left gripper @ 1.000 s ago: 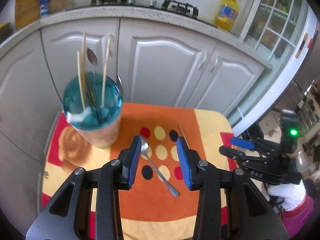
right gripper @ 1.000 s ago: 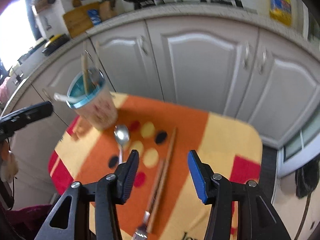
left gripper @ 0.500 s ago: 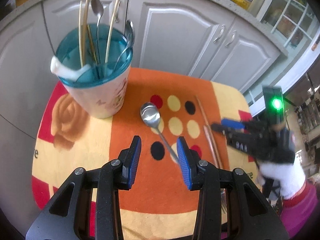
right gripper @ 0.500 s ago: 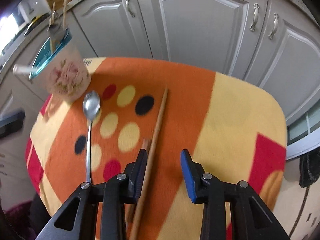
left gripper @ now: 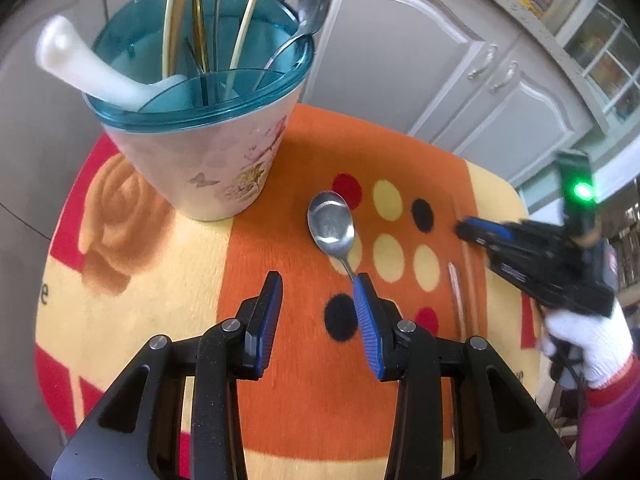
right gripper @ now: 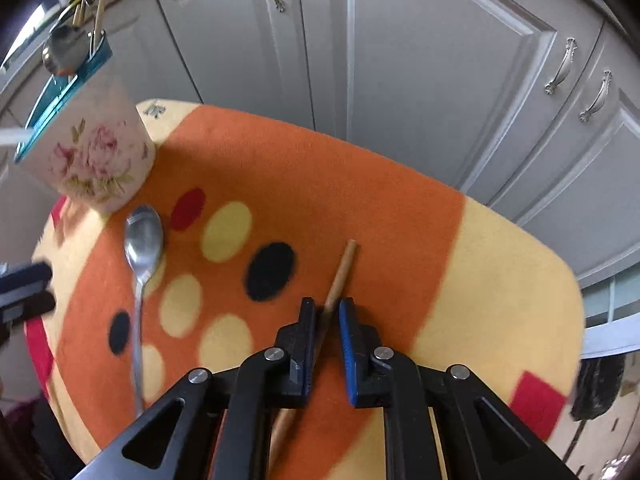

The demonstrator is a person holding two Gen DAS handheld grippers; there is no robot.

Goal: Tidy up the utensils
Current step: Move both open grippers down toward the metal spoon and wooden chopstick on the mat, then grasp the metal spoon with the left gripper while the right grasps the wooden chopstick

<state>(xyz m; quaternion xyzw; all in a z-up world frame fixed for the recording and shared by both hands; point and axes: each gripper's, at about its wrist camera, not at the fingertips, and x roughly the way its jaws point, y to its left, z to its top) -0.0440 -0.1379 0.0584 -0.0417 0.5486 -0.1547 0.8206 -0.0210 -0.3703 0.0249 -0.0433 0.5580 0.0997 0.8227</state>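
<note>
My right gripper (right gripper: 324,312) jaws narrow around chopstick (right gripper: 340,276), contact unclear. My left gripper (left gripper: 316,292) jaws wide beside spoon (left gripper: 331,224); cup (left gripper: 200,128) near.

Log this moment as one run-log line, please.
left gripper: open, over spoon handle | right gripper: closing around chopstick, gap remains | holder: upright

Two black hand-held grippers, the left gripper (left gripper: 316,288) and right gripper (right gripper: 324,316), carry ribbed blue finger pads (left gripper: 365,312) and silver pivot screws; a green light glows above a white-gloved hand (left gripper: 588,344) in a magenta sleeve (left gripper: 612,412).
</note>
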